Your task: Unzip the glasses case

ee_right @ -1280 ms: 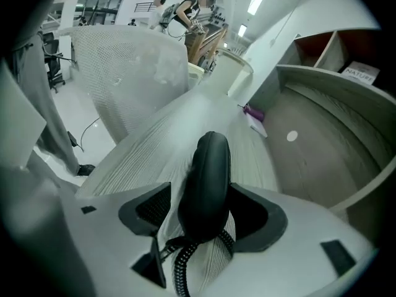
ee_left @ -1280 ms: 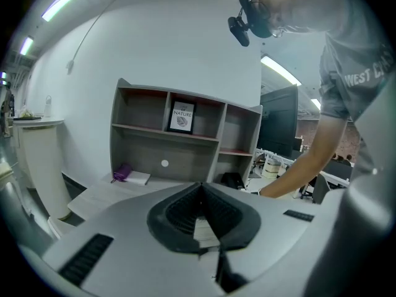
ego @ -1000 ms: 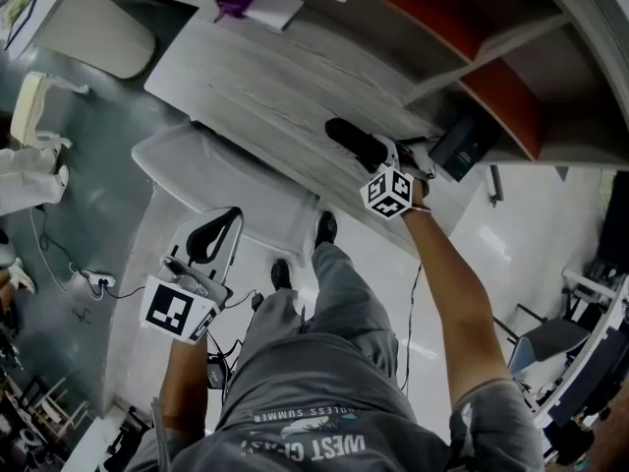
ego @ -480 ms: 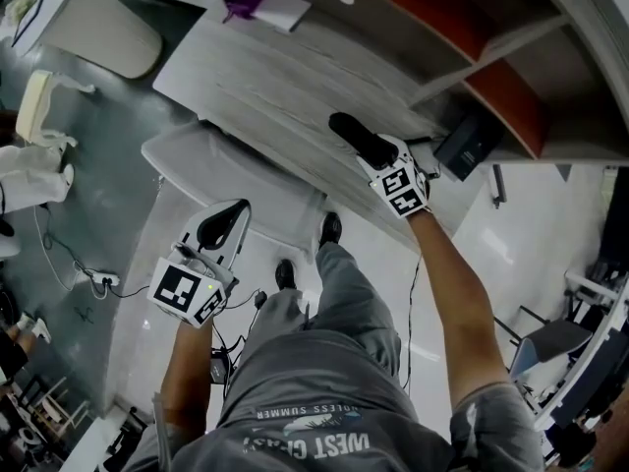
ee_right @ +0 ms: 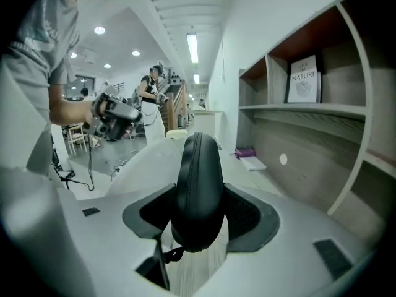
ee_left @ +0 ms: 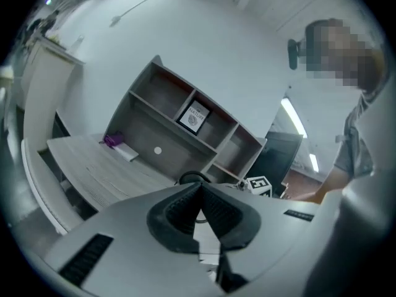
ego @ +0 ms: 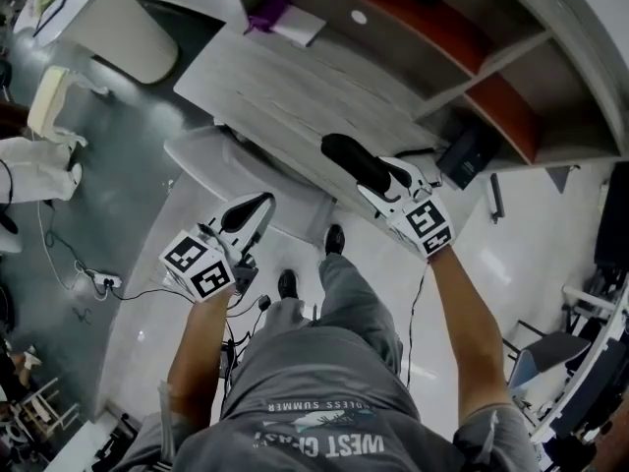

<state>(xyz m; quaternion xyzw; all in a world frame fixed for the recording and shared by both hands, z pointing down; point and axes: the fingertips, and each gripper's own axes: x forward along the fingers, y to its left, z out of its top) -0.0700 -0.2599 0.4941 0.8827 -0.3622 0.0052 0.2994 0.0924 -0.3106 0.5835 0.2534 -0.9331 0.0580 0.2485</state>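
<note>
Two grippers, two states. The right gripper (ee_right: pixel 201 210) has its jaws spread wide but clamped on the glasses case (ee_right: pixel 198 184): pads press the case's two broad sides, and the jaws have just been closing onto it. The left gripper (ee_left: pixel 199 193) has its jaws pressed together w/ nothing b/w them, and is held off to the side, well apart from the case.

In the head view the right gripper (ego: pixel 385 187) holds the near end of the glasses case (ego: pixel 352 157). The rest sticks out fwd over the near edge of the desk (ego: pixel 265 87), prob. clear of the top, though contact can't be ruled out. The left gripper (ego: pixel 251 209) hangs over the floor, short of the desk. A shelf unit (ego: pixel 442 28) stands at the desk's back.

Handling, as a judgement: the case looks like a semi-stiff, smooth black shell, light, rounded, so likely to swivel or slip in a two-pad pinch if tugged hard. The zip seam (ee_right: pixel 193 141) runs along the narrow edge facing the right gripper's camera, so gripping the flat sides leaves the track free, which is good. A small dark tab (ee_right: pixel 173 252) shows at the near end; it may be the pull or a strap, too small to tell. The left gripper should take the pull only, a fine pinch, and draw along the seam while the right gripper braces.
</note>
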